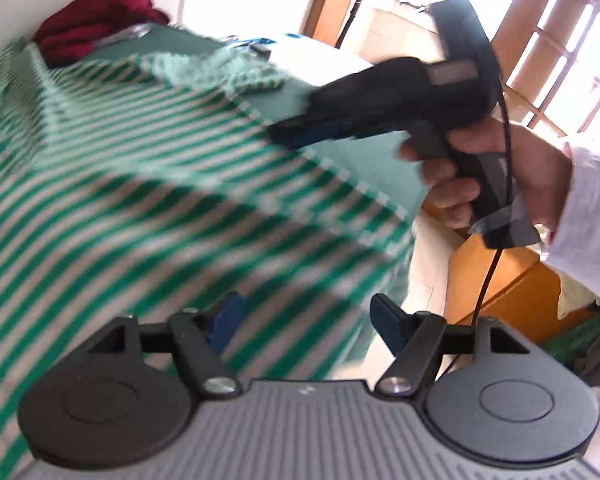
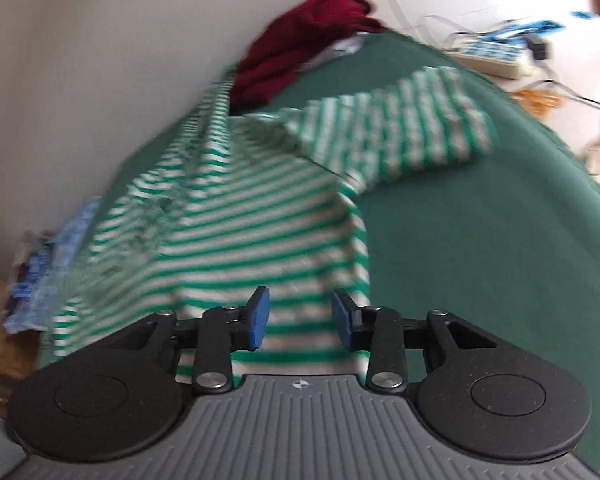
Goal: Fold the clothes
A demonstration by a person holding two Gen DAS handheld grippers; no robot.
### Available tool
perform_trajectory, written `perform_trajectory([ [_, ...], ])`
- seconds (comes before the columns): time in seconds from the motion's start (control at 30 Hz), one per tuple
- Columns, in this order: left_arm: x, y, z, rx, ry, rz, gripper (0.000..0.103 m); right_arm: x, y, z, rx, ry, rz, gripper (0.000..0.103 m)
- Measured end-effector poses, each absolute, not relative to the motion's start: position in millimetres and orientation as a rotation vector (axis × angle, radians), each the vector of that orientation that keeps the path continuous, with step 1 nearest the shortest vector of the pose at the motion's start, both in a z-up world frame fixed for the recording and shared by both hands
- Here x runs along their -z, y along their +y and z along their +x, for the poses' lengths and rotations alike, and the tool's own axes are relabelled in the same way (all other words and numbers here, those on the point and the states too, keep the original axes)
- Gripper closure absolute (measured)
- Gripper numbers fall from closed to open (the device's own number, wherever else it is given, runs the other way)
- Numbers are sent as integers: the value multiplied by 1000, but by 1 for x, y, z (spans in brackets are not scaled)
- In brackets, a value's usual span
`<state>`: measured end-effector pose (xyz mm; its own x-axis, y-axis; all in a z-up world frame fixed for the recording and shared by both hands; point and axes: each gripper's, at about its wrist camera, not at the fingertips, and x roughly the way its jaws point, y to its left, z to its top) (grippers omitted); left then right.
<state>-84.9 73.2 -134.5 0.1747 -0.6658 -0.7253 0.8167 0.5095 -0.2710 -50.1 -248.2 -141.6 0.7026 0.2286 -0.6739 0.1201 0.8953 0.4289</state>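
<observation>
On the green-covered table [image 2: 480,240], a green-and-white striped shirt [image 2: 240,216] lies spread toward the wall edge beside a dark red garment [image 2: 300,44], while the left hand-held gripper [image 1: 304,320] and right hand-held gripper [image 2: 299,318] hover over its hem, both wide and empty.

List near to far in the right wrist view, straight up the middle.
Right gripper → striped shirt → green table → maroon clothes → white wall.
</observation>
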Motion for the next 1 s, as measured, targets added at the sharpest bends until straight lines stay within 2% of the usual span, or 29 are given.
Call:
perform_trajectory([
  [0.03,137,84,-87,1056,914,196,30,144,-251,-61,-13,782,490,95],
  [0.07,137,92,-91,1061,909,198,29,144,-253,-71,37,768,506,97],
  [0.1,137,99,-94,1065,903,201,28,141,-253,-82,69,750,511,88],
  [0.17,137,113,-100,1072,893,205,26,129,-245,-103,57,698,509,87],
  [0.2,138,118,-102,1071,893,203,22,126,-240,-111,40,688,510,83],
  [0.27,139,127,-106,1069,894,199,21,131,-228,-121,-42,740,524,72],
  [0.3,139,133,-108,1066,894,189,21,134,-221,-125,-83,765,531,71],
  [0.37,137,145,-112,1048,905,181,22,142,-220,-136,-90,783,513,71],
  [0.4,137,153,-115,1034,904,180,22,145,-222,-142,-74,783,495,83],
  [0.47,135,168,-121,990,916,180,23,152,-228,-154,-40,783,466,89],
  [0.57,127,188,-130,897,954,160,26,151,-245,-169,15,791,469,89],
  [0.6,123,194,-133,864,955,152,27,151,-251,-174,30,796,475,78],
  [0.63,119,199,-136,831,953,147,27,151,-256,-180,45,801,481,74],
  [0.77,117,203,-131,691,913,187,21,164,-266,-188,-2,827,454,73],
  [0.9,133,210,-126,568,923,221,30,178,-275,-194,-72,853,416,69],
  [1.0,138,214,-132,502,933,243,30,187,-276,-188,-157,858,397,65],
])
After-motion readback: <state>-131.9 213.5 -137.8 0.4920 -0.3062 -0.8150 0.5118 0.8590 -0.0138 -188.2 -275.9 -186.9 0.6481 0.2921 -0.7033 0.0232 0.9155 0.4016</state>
